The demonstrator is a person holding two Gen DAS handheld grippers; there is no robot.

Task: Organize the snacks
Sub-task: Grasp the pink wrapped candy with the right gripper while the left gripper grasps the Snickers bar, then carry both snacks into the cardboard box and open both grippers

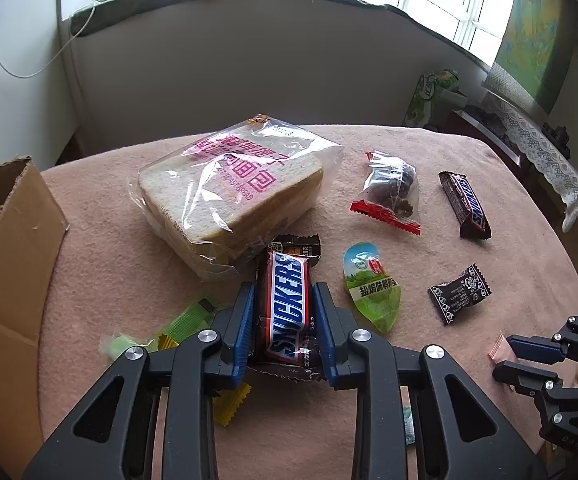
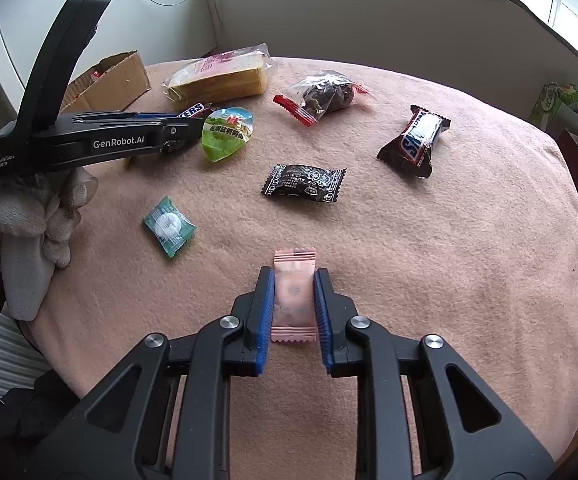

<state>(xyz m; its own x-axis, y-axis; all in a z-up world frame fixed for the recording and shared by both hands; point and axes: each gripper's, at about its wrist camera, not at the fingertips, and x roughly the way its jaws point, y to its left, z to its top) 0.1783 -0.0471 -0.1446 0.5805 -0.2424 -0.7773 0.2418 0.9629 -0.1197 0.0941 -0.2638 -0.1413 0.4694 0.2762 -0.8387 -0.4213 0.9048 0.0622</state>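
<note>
My left gripper [image 1: 285, 300] is shut on a Snickers bar [image 1: 287, 304], its blue pads pressed on both long sides, just in front of the bagged toast bread [image 1: 229, 192]. My right gripper [image 2: 293, 280] is shut on a small pink candy packet [image 2: 293, 296] near the table's front edge; it also shows in the left wrist view [image 1: 529, 350]. A cardboard box [image 1: 13, 248] stands open at the left. The left gripper also shows in the right wrist view [image 2: 185, 128].
On the pink tablecloth [image 2: 449, 260] lie a second Snickers bar [image 1: 467, 204], a clear bag of dark snacks [image 1: 393, 190], a green egg pack [image 1: 373, 292], a black candy [image 1: 459, 294], a teal mint [image 2: 168, 226], and green and yellow sachets [image 1: 185, 320].
</note>
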